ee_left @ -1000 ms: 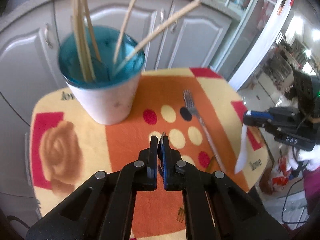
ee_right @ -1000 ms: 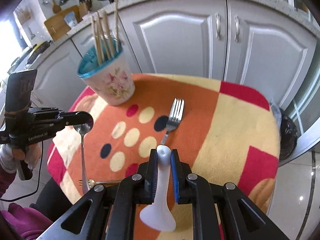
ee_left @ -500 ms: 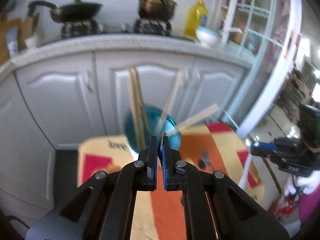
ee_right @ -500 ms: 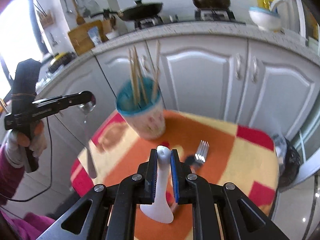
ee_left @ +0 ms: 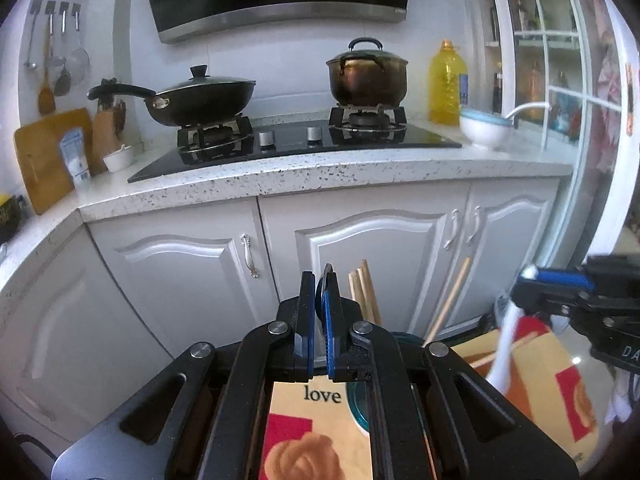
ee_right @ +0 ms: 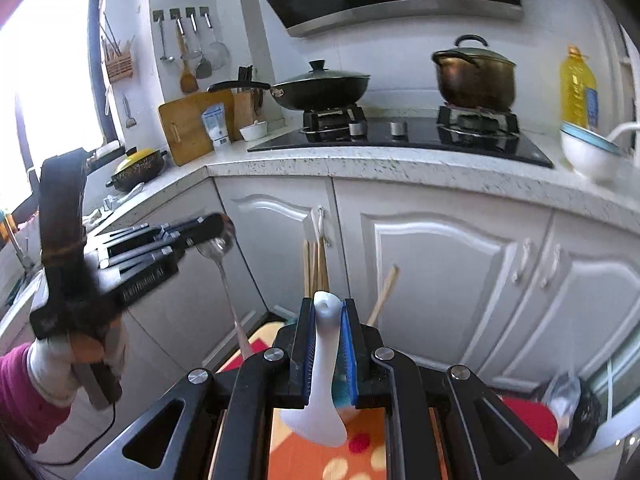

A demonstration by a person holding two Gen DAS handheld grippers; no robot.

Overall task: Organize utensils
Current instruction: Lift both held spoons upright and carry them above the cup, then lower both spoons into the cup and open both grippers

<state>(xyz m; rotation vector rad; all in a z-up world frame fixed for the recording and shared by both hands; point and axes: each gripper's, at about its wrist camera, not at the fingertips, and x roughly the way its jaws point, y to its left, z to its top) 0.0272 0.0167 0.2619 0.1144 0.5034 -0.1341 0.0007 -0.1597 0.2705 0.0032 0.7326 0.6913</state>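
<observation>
**Both spoons lifted; next step is dropping them into the cup**

Right tool: clenched on the white spoon, gripped by the handle end, bowl hanging down toward the camera. In the left wrist view the same spoon hangs below the right tool, above the patterned surface.

Left tool: clenched on the metal spoon. From its own camera only a dark sliver shows between the pads; the right wrist view settles it: the left tool pinches the spoon bowl, and the thin handle dangles downward, blurred.

The cup, teal inside, stands on the surface directly below and ahead of both tools, mostly hidden behind them. Wooden chopsticks stick up out of it and fan apart.

Judged step: carry each spoon over the cup and lower it in.

Notes for doing it well:
- Go one tool at a time; the tools are near each other and the cup mouth looks crowded.
- Aim the dangling end into a gap between the chopsticks, not onto them.
- The metal spoon is pinched at one end and can swing; let it settle before lowering.
- Lower until the bottom end is well inside the rim, then let go, so nothing bounces out.
- The cup may tip under a sideways push on the chopsticks; approach from straight above.
</observation>
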